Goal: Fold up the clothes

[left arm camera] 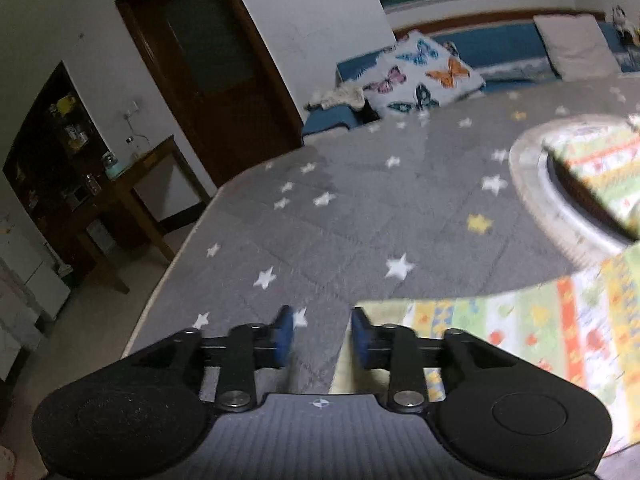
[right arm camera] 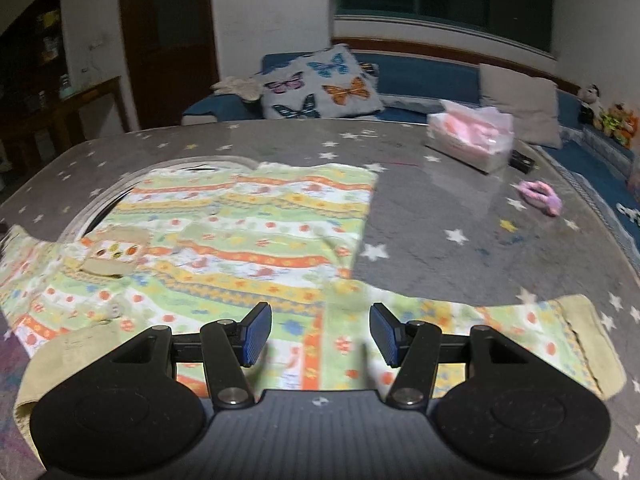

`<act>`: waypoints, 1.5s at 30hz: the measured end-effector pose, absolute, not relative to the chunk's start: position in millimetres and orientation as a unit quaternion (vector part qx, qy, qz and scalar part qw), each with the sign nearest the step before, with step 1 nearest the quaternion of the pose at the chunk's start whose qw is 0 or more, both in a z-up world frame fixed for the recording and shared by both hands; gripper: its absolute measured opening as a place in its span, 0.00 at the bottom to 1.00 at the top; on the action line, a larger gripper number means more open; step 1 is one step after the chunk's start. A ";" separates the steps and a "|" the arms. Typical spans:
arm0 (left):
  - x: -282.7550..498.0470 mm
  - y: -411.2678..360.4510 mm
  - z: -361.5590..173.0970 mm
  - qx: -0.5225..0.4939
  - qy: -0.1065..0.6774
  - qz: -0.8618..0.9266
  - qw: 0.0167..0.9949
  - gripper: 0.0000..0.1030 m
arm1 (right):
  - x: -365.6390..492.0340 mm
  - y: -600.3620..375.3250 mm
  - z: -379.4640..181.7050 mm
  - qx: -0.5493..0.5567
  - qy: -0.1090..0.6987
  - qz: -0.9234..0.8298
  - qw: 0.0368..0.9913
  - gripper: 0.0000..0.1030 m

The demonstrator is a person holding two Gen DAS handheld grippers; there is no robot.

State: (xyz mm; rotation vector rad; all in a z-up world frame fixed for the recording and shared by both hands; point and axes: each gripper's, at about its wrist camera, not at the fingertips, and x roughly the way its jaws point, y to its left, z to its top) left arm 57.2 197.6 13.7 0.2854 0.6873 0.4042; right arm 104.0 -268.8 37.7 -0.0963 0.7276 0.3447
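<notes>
Butterfly cushion (right arm camera: 320, 86), tissue pack (right arm camera: 472, 142) (pink), star-patterned table cover (right arm camera: 460, 208).

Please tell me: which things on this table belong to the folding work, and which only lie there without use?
For the job:
- striped garment
- left gripper
- right gripper

Just lying about:
- tissue pack
- pink hair tie
- butterfly cushion, behind the table
- round tray under the garment
</notes>
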 end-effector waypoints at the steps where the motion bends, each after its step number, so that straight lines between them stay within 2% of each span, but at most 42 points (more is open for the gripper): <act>1: 55.9 192.0 17.4 0.136 0.328 0.190 0.915 0.39 | 104.3 -263.8 36.8 -0.051 0.355 0.176 0.917 0.54; 3: 55.0 175.6 23.3 0.134 0.319 0.166 0.923 0.44 | 105.2 -255.0 34.4 -0.057 0.356 0.190 0.913 0.54; 13: 78.3 83.3 27.7 0.091 0.303 0.004 0.949 0.44 | 110.7 -240.7 20.6 -0.071 0.375 0.211 0.900 0.54; 22: 106.7 19.7 11.0 0.088 0.318 -0.086 0.940 0.44 | 141.8 -233.1 22.0 -0.060 0.364 0.219 0.903 0.54; 34: 104.0 -36.9 10.2 0.091 0.299 -0.187 0.931 0.43 | 158.2 -240.1 24.9 -0.057 0.376 0.213 0.900 0.53; 45: 96.1 -59.2 -8.1 0.114 0.317 -0.235 0.912 0.43 | 195.3 -236.1 14.2 -0.052 0.382 0.212 0.898 0.53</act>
